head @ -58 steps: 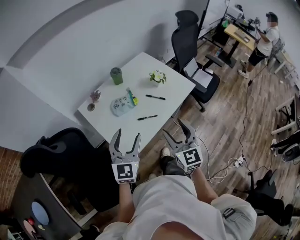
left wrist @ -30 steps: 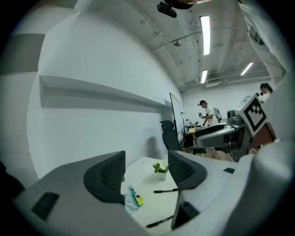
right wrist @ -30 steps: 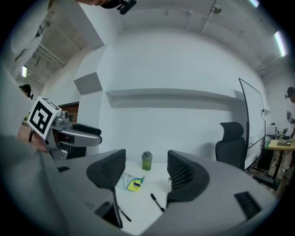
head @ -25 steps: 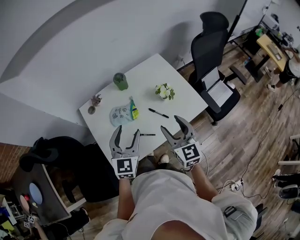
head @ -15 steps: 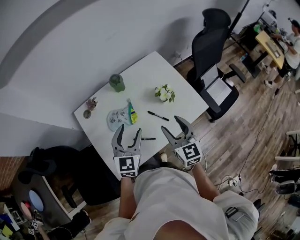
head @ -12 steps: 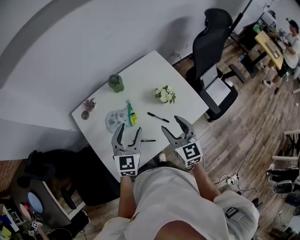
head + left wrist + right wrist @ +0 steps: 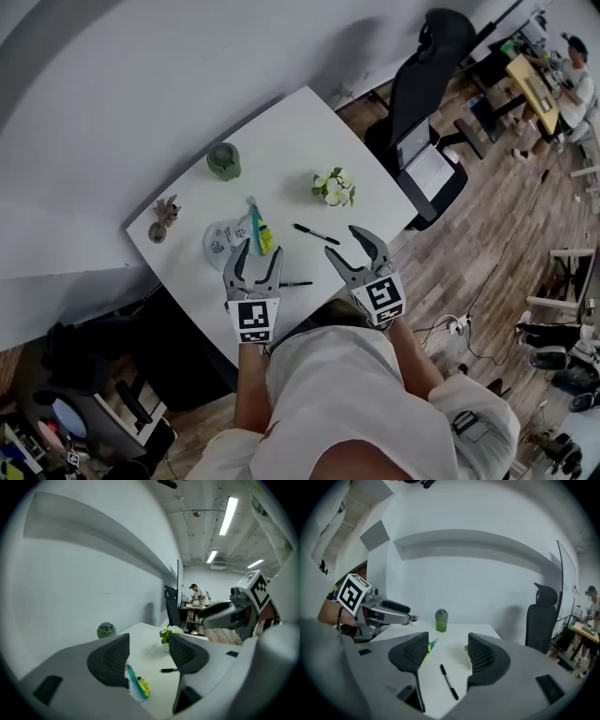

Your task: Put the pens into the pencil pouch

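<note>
On the white table lies a pale printed pencil pouch with a green-yellow end. One black pen rests right of it, and a second pen lies near the front edge. My left gripper hovers over the front edge just short of the pouch, its jaws closing with nothing between them. My right gripper is open and empty, near the first pen. The left gripper view also shows a pen.
A green cup stands at the back of the table, a small flower pot at the right, a tiny plant at the left corner. A black office chair sits beyond the table's right side. A person works at a far desk.
Both grippers have come forward and down to the table's front edge. The table now looks nearer. The left jaws have narrowed a little.
</note>
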### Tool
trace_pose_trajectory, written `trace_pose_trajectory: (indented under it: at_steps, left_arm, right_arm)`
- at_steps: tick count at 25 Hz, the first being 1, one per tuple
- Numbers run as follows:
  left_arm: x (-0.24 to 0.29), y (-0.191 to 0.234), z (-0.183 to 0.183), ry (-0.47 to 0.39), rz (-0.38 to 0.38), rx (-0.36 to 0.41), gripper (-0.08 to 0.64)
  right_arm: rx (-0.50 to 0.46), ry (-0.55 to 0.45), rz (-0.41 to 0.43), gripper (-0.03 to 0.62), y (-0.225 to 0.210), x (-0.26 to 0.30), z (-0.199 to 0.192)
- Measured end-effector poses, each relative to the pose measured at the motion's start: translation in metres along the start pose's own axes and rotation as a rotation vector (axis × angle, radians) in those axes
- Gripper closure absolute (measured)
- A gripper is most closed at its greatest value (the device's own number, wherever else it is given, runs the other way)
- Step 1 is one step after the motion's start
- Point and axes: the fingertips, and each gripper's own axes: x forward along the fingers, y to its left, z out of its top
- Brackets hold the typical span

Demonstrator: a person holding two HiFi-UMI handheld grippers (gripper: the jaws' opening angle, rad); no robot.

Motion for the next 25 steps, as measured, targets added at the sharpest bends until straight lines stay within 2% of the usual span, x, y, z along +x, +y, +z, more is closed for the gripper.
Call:
trace_pose_trajectory:
  at_steps: [4, 8, 18, 25]
  left_arm:
    - [0.012, 0.006, -0.015, 0.032, -0.012, -0.015, 0.310]
    - [0.024, 0.014, -0.039, 0.108, 0.013, -0.038, 0.340]
    - [0.053, 0.026, -0.117, 0.350, 0.112, -0.076, 0.381]
    - [0.064, 0.032, -0.150, 0.451, 0.169, -0.102, 0.385]
  right_arm:
    - [-0.009, 0.026, 0.006, 0.331, 0.001, 0.011, -0.003]
    - [-0.009, 0.068, 0.022, 0.336, -0.001, 0.022, -0.017]
    - [-0.060, 0.250, 0.103, 0.351, -0.016, 0.045, -0.099]
    - [-0.098, 0.391, 0.150, 0.380, -0.026, 0.052, -0.153]
